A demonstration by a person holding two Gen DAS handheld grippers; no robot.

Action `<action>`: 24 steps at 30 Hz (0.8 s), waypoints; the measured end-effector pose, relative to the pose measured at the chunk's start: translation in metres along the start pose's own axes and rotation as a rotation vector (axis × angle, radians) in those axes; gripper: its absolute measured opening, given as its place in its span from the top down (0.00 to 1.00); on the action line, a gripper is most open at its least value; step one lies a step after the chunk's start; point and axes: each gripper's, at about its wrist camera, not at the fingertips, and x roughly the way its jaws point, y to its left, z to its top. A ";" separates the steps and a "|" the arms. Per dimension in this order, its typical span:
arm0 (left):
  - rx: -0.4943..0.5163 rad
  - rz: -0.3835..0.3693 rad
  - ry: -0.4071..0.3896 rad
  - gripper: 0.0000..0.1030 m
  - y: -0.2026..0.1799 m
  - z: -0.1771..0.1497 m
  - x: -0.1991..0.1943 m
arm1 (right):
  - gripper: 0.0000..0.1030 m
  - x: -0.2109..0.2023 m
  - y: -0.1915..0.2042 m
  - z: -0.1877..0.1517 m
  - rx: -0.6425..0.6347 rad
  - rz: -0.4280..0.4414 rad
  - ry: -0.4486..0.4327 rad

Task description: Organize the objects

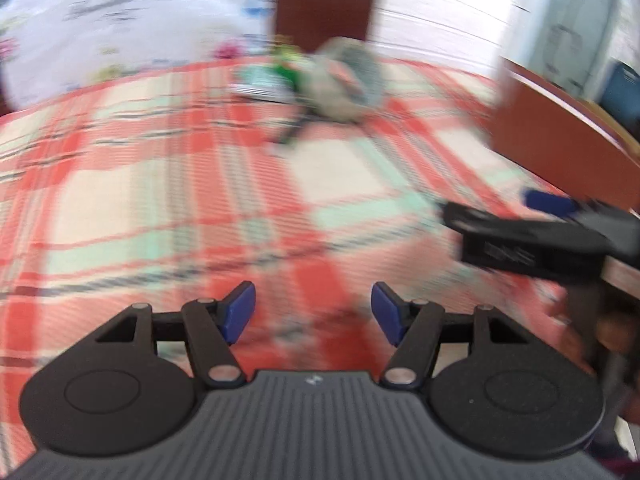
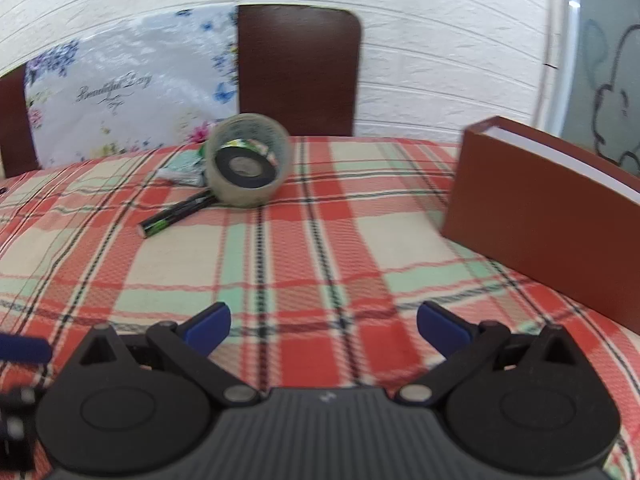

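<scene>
A clear tape roll (image 2: 250, 160) stands on edge at the far middle of the plaid tablecloth (image 2: 304, 248), with a black tape roll (image 2: 245, 167) inside it. A black and green pen (image 2: 176, 213) lies in front of it on the left. A green packet (image 2: 182, 168) lies behind. The same pile shows blurred in the left wrist view (image 1: 340, 80). My right gripper (image 2: 323, 326) is open and empty, well short of the rolls. My left gripper (image 1: 313, 312) is open and empty over the cloth. The right gripper's body (image 1: 540, 236) shows at the left view's right edge.
A brown box (image 2: 540, 212) with a white rim stands at the right of the table; it also shows in the left wrist view (image 1: 560, 140). A dark wooden chair back (image 2: 298, 68) and a floral plastic bag (image 2: 128, 92) sit behind the table's far edge.
</scene>
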 end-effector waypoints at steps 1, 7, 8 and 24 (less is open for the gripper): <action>-0.016 0.045 -0.015 0.36 0.010 0.002 0.002 | 0.00 0.003 0.005 0.002 -0.010 0.016 0.004; -0.108 0.264 -0.111 0.26 0.060 0.002 0.014 | 0.00 0.027 0.034 0.026 -0.058 0.108 -0.004; -0.105 0.276 -0.138 0.22 0.063 -0.001 0.016 | 0.00 0.033 0.038 0.033 -0.072 0.107 -0.028; -0.092 0.283 -0.211 0.14 0.066 -0.006 0.020 | 0.05 0.149 0.056 0.092 -0.093 0.131 -0.042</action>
